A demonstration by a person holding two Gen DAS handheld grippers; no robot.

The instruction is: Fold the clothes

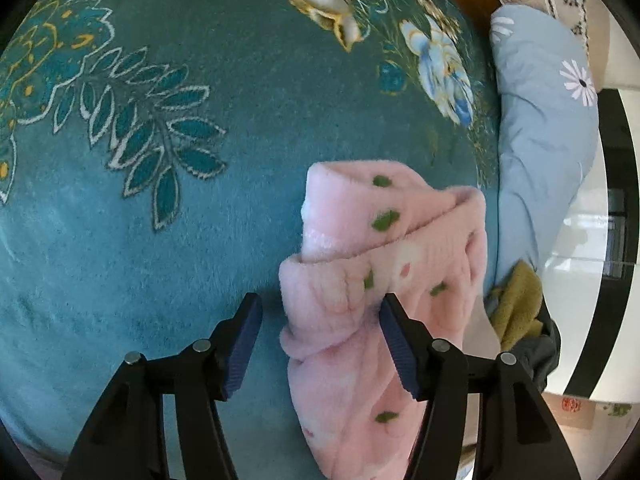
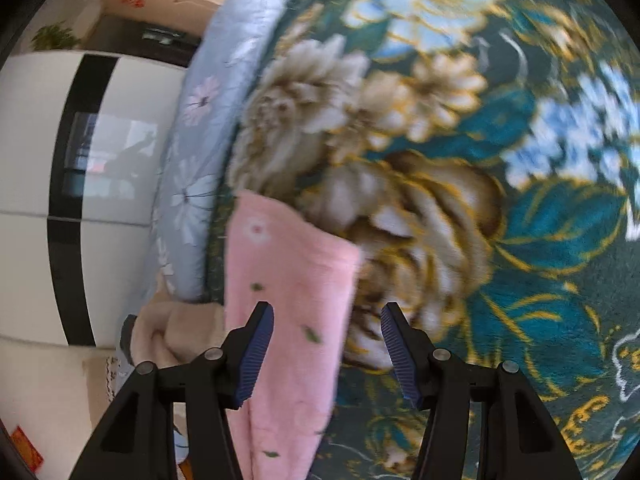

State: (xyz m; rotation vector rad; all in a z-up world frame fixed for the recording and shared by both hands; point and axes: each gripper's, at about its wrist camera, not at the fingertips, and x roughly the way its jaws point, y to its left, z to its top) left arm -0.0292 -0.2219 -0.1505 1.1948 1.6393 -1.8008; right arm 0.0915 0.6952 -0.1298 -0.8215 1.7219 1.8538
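Pink fleece garment on a teal floral blanket

The teal blanket carries the folded pink garment near a pale blue pillow; the left gripper and right gripper hover over it, fingers spread wide, gripping nothing.

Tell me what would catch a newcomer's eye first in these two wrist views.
The pink fleece garment with green specks stands out, bunched between the open fingers of the left gripper, while a flatter stretch of it lies under the open right gripper. Beneath it spreads a teal floral blanket, and a pale blue daisy-print pillow lies along its edge.
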